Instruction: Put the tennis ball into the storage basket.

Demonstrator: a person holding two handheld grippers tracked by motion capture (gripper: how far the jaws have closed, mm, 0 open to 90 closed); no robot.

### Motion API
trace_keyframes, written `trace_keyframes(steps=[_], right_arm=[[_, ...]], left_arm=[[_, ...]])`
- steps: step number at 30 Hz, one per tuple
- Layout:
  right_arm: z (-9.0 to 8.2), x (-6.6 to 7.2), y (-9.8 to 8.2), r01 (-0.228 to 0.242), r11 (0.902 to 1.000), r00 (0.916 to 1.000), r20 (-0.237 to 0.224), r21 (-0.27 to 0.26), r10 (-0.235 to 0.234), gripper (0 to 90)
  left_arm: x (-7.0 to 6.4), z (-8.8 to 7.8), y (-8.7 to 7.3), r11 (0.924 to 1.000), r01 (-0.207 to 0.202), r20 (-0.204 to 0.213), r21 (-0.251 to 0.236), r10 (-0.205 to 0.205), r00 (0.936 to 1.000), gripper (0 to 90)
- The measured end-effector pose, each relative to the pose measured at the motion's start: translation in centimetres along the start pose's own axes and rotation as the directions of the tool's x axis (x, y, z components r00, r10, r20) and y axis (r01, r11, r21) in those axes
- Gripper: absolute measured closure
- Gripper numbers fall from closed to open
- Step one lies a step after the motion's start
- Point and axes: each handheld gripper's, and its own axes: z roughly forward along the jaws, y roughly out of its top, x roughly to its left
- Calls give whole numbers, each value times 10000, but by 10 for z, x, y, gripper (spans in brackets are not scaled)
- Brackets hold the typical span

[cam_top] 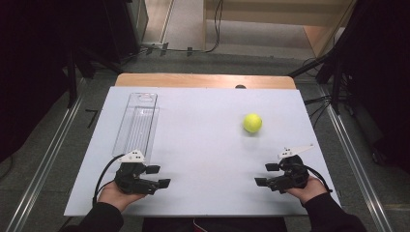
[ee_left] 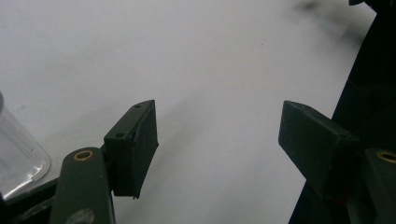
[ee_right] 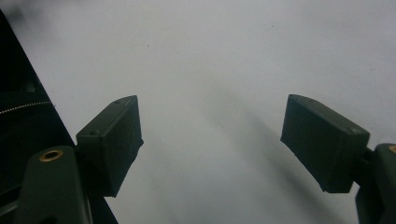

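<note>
Overhead, the left gripper (cam_top: 158, 177) and right gripper (cam_top: 266, 174) rest near the table's (cam_top: 203, 145) front edge, jaws apart; the tennis ball (cam_top: 252, 123) lies beyond the right gripper, the clear tray (cam_top: 137, 125) beyond the left. Left gripper view: spread jaws, tray corner (ee_left: 18, 158). Right gripper view: spread jaws over bare tabletop (ee_right: 210, 70).

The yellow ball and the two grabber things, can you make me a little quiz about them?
1. True or false: the right gripper holds the tennis ball.
2. Which gripper is nearer the clear plastic tray? A left, B right.
3. Fill in: both grippers' jaws are ____.

Key: 1 false, the ball lies alone on the white table. 2 A, the left gripper. 3 open.
</note>
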Motion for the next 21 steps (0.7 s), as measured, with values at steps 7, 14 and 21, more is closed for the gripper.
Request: trace_keyframes(steps=[7,14,21], right_arm=[[3,1,0,-96,9997,9999,85,224,94,188],[4,2,0,76,9999,10000,55,113,-77,188],[5,2,0,102,9997,9999,11,212,-102,188]], left_arm=[[-1,-1,1,10000,-16,77,-27,16,10000,291],[0,-1,1,10000,63,76,15,-63,10000,291],[0,-1,1,10000,96,74,-10,-96,9999,291]])
